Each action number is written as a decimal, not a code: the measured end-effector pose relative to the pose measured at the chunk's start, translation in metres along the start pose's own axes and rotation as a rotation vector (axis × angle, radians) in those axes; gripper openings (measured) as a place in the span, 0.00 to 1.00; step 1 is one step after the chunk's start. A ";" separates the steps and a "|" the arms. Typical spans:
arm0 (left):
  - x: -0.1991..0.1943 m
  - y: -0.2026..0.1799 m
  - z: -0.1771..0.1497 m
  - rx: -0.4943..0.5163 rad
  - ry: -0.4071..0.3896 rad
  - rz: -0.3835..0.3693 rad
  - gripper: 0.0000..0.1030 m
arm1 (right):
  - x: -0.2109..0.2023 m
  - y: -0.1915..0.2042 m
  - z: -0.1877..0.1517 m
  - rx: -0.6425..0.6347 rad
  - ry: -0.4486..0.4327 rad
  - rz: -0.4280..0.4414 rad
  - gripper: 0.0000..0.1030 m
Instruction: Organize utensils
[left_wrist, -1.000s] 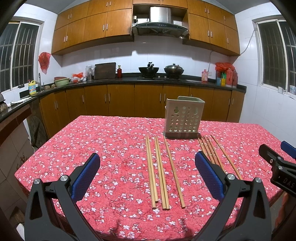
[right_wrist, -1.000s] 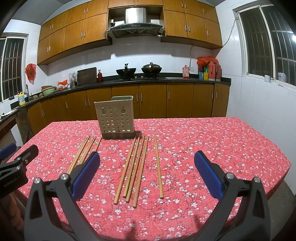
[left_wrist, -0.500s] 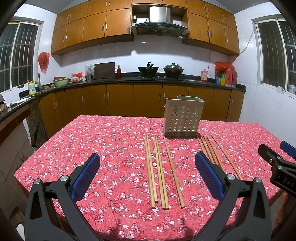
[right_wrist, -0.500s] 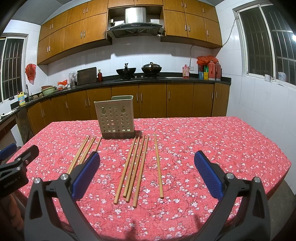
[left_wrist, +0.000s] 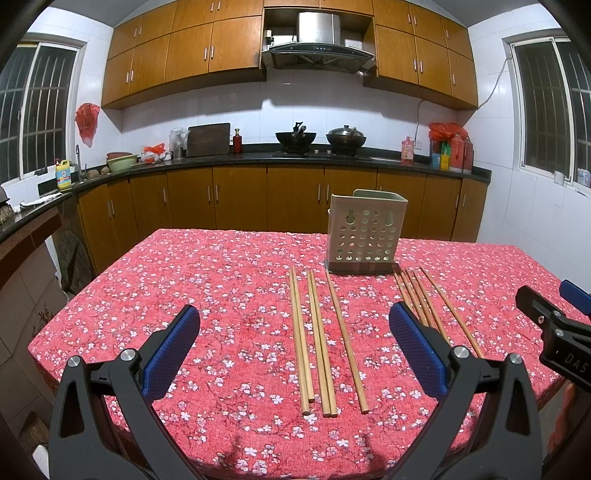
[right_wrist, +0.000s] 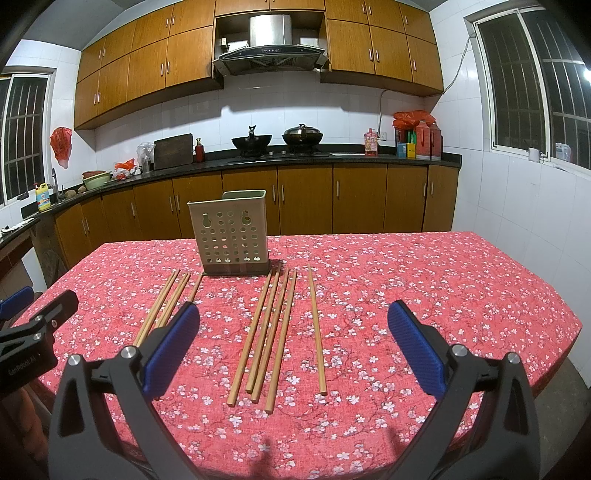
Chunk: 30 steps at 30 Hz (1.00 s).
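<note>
A beige perforated utensil holder stands upright on the red floral table. Two groups of wooden chopsticks lie flat in front of it: a left group and a right group. My left gripper is open and empty, above the near end of the left group. My right gripper is open and empty, above the near end of the right group. Each gripper shows at the edge of the other's view.
The table's near edge lies just under both grippers. Behind the table runs a dark counter with wooden cabinets, two pans on a stove and bottles. White tiled walls with windows stand on both sides.
Almost nothing has moved; the left wrist view has shifted very slightly. Both grippers stay open and the chopsticks lie as before.
</note>
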<state>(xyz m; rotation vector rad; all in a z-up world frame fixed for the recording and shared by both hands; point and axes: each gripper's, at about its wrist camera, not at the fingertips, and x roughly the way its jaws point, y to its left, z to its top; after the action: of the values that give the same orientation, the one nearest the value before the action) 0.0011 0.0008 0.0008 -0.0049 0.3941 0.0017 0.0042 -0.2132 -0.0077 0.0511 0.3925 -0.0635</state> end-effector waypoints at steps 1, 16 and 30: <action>0.000 0.000 0.000 0.000 0.000 0.000 0.98 | 0.000 0.000 0.000 0.000 0.000 0.000 0.96; 0.003 0.001 -0.001 -0.006 0.028 0.013 0.98 | 0.008 -0.004 0.000 0.026 0.037 0.034 0.96; 0.064 0.035 -0.020 -0.097 0.261 0.040 0.98 | 0.091 -0.044 -0.021 0.156 0.351 -0.034 0.68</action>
<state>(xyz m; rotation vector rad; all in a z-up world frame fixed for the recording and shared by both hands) 0.0523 0.0360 -0.0427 -0.0935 0.6547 0.0599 0.0767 -0.2601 -0.0632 0.2111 0.7387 -0.1191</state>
